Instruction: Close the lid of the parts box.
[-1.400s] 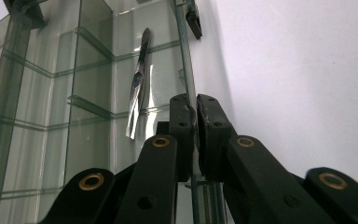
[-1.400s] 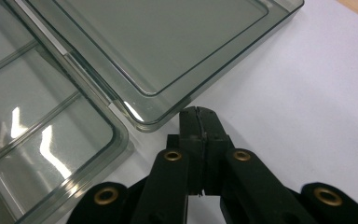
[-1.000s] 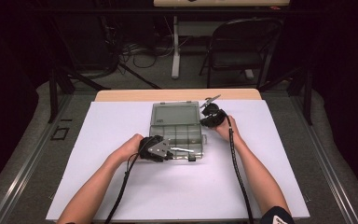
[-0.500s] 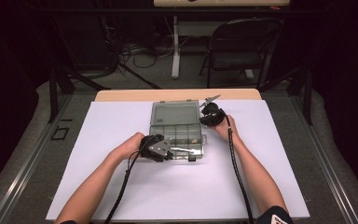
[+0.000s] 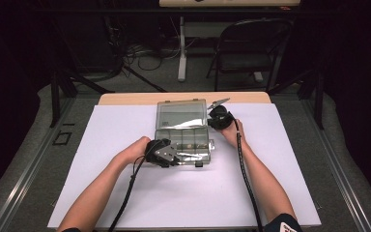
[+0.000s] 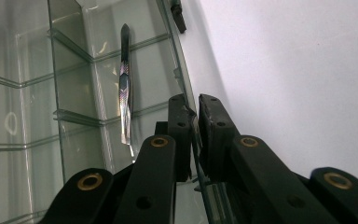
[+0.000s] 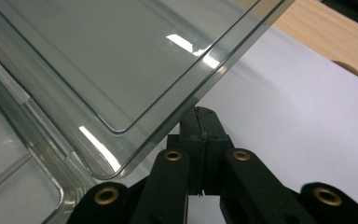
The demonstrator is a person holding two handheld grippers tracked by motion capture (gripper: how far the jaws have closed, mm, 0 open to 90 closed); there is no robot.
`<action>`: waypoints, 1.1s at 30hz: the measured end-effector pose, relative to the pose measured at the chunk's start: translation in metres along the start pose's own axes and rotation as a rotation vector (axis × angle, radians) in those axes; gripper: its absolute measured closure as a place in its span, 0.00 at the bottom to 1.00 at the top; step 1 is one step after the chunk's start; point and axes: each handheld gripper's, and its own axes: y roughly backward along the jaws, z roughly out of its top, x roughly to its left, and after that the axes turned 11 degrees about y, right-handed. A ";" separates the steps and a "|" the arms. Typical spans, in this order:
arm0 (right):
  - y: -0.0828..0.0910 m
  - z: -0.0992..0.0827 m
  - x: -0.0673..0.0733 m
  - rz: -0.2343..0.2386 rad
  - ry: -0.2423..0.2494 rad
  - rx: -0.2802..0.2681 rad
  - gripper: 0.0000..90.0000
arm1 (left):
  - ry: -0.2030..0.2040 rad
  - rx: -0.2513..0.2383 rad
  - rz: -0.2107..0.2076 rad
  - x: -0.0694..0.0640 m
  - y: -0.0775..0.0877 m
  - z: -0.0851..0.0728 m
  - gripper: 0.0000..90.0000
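Lying open on the white sheet (image 5: pixel 125 203) covering the bench (image 5: pixel 125 99), the clear compartment box (image 5: pixel 188 140) had its lid (image 5: pixel 181 112) raised at the far side. The left gripper (image 6: pixel 196 109) was clamped on the box's near wall, beside the compartment holding tweezers (image 6: pixel 125 84). The right gripper (image 7: pixel 199 122) had its jaws pressed together just under the lid's edge; whether it pinched the lid could not be told.

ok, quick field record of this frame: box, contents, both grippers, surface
box: clear plastic compartment box, lid open
contents: tweezers lying in a compartment
left gripper: shut on the box's near wall
right gripper: shut, jaws together at the lid's edge; hold on it unclear
surface: white sheet on a wooden table
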 end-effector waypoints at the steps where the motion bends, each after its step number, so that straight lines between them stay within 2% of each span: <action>1: 0.001 0.000 0.000 -0.002 -0.004 0.000 1.00 | -0.002 0.001 0.000 0.000 0.000 0.000 0.93; 4: 0.003 0.001 0.000 -0.005 0.003 -0.008 1.00 | -0.004 0.003 -0.003 0.000 0.000 0.000 0.93; 5: 0.002 0.001 0.000 -0.008 0.003 -0.034 1.00 | -0.002 0.004 -0.004 0.000 0.000 0.000 0.93; 6: 0.005 0.002 -0.001 -0.004 0.008 -0.002 1.00 | -0.006 0.005 -0.003 0.000 0.000 0.001 0.93; 7: 0.004 0.001 -0.001 -0.006 0.007 -0.030 1.00 | -0.005 0.006 -0.003 0.000 0.000 0.001 0.93; 12: 0.007 0.002 -0.002 0.003 0.007 -0.033 1.00 | -0.008 0.013 -0.002 0.000 0.000 0.001 0.93; 13: 0.007 0.001 -0.002 0.003 0.003 -0.054 1.00 | -0.009 0.015 -0.002 0.000 0.000 0.001 0.93; 19: 0.010 0.002 -0.003 0.006 -0.004 -0.082 1.00 | -0.018 0.017 -0.004 0.001 -0.001 0.002 0.93; 22: 0.011 0.003 -0.003 0.005 0.006 -0.074 1.00 | -0.020 0.020 -0.005 0.000 -0.001 0.002 0.93; 33: 0.018 0.005 -0.003 0.007 0.016 -0.099 1.00 | -0.033 0.030 -0.006 0.001 -0.001 0.003 0.93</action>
